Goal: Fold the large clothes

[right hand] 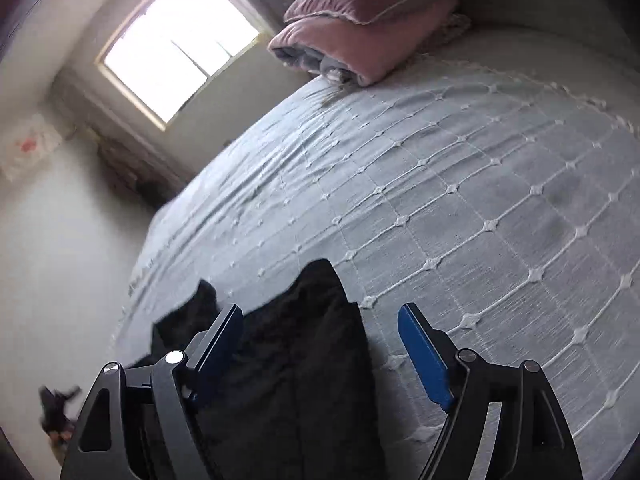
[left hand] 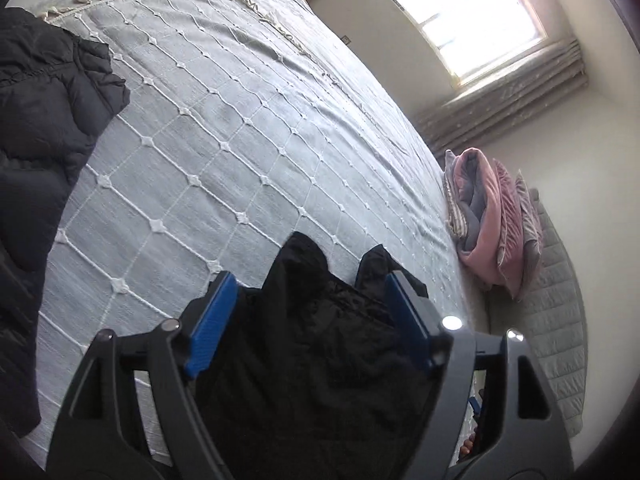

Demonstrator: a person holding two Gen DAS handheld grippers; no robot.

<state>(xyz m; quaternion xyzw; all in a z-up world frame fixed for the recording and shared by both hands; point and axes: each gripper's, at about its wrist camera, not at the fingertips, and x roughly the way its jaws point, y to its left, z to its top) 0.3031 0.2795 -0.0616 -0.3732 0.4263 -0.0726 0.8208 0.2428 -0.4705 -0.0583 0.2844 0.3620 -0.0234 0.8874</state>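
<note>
At the far left of the left wrist view a second dark padded garment (left hand: 44, 128) lies apart on the quilted bedspread (left hand: 248, 128). The left gripper (left hand: 308, 322) is spread, the black garment (left hand: 320, 360) lying loose between its pads, unpinched. The right gripper (right hand: 320, 350) is likewise spread over the same cloth, which rests at the bed's near edge. This looks like a release after laying a fold; next, each needs a fresh edge to pinch.
</note>
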